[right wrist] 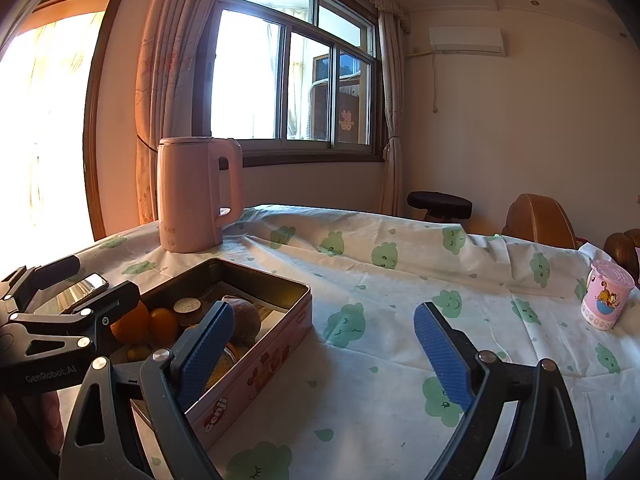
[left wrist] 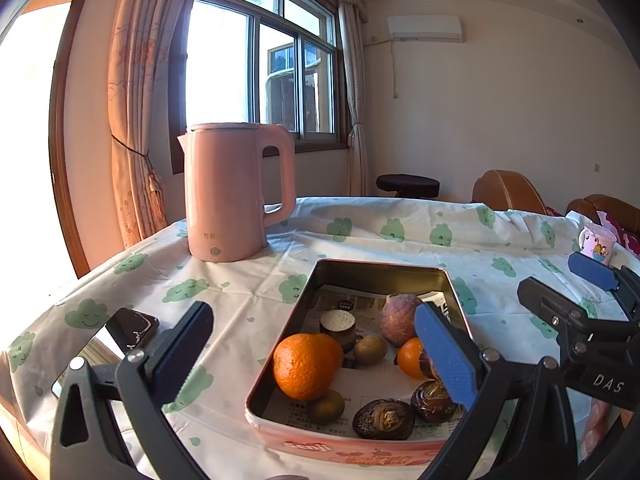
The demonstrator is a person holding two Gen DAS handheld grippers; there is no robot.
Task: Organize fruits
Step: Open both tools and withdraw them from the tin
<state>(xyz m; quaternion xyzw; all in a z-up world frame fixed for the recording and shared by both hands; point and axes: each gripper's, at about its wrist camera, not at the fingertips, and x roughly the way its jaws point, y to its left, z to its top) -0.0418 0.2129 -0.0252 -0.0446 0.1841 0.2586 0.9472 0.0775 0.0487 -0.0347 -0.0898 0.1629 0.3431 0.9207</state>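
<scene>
Both tools wide apart, fruit tin (left wrist: 384, 270) btwn.

We are in a home, most likely a living or dining room. A table (right wrist: 400, 264) covered with a cloth printed in green clouds carries a pink electric kettle (left wrist: 232, 192), a phone (left wrist: 128, 330) and a child's cartoon cup (right wrist: 606, 300). Behind it we see a sliding window (left wrist: 260, 68) with tied-back curtains (left wrist: 132, 120), a wall-mounted air conditioner (left wrist: 426, 28), a dark round stool (right wrist: 440, 202) and brown leather seating (right wrist: 538, 222). A pink biscuit tin (right wrist: 256, 368) holds fruit.
</scene>
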